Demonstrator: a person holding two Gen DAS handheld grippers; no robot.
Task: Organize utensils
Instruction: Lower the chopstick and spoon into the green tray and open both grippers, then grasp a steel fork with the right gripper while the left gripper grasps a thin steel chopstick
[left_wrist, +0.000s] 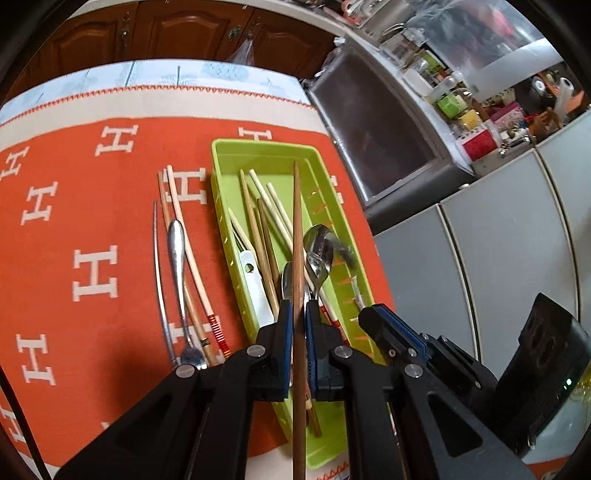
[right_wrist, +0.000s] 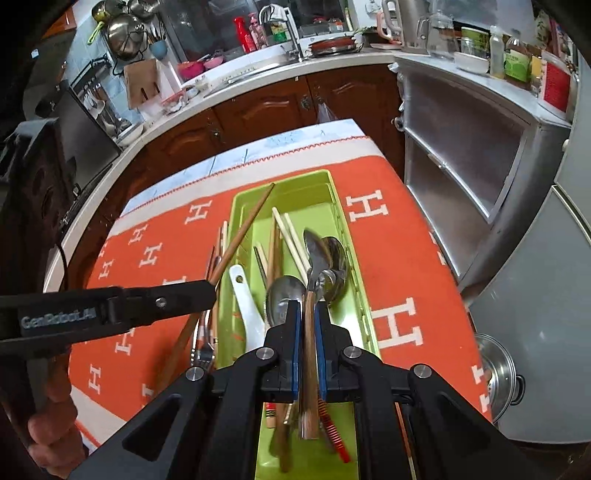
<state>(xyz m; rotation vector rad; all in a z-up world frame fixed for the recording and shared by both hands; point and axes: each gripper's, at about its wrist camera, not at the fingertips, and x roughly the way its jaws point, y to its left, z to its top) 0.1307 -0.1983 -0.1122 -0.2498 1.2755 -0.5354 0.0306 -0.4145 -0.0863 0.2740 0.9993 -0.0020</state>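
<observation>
Left tool (left_wrist: 299, 314) clamps a long brown chopstick (left_wrist: 297, 236) near its mid-length, pads narrow on the shaft. Right tool (right_wrist: 308, 321) is pinched on a wooden-handled spoon (right_wrist: 314, 258), bowl forward over the green tray (right_wrist: 332, 192).

Where things are:
- Tray sits on the orange cloth (right_wrist: 406, 258) covering the bench, long axis pointing away from us.
- It already holds pale chopsticks (right_wrist: 291, 236), a white ceramic spoon (right_wrist: 245, 310) and several metal spoons (right_wrist: 334, 258), all loosely crossed.
- Left of the tray on the cloth, not yet sorted: a metal utensil (left_wrist: 177, 258) and a few chopsticks (left_wrist: 184, 236), lying side by side.
- In the right wrist view our chopstick runs diagonally, tip over the tray's far left corner, lower end outside the tray on the left.

Risks, as we judge them:
- Both tools are working over the same narrow tray; they're near each other, so a clash seems likely if both descend together.
- The chopstick is long and held at a single point. It can pivot in the pads, and if we let go at this angle it probably bridges the rim or rolls out onto the cloth.
- The spoon sits over a heap of spoons; dropped there, it may slide or tip onto the pile rather than nest.
- We can't tell how high either item is above the tray floor.
</observation>
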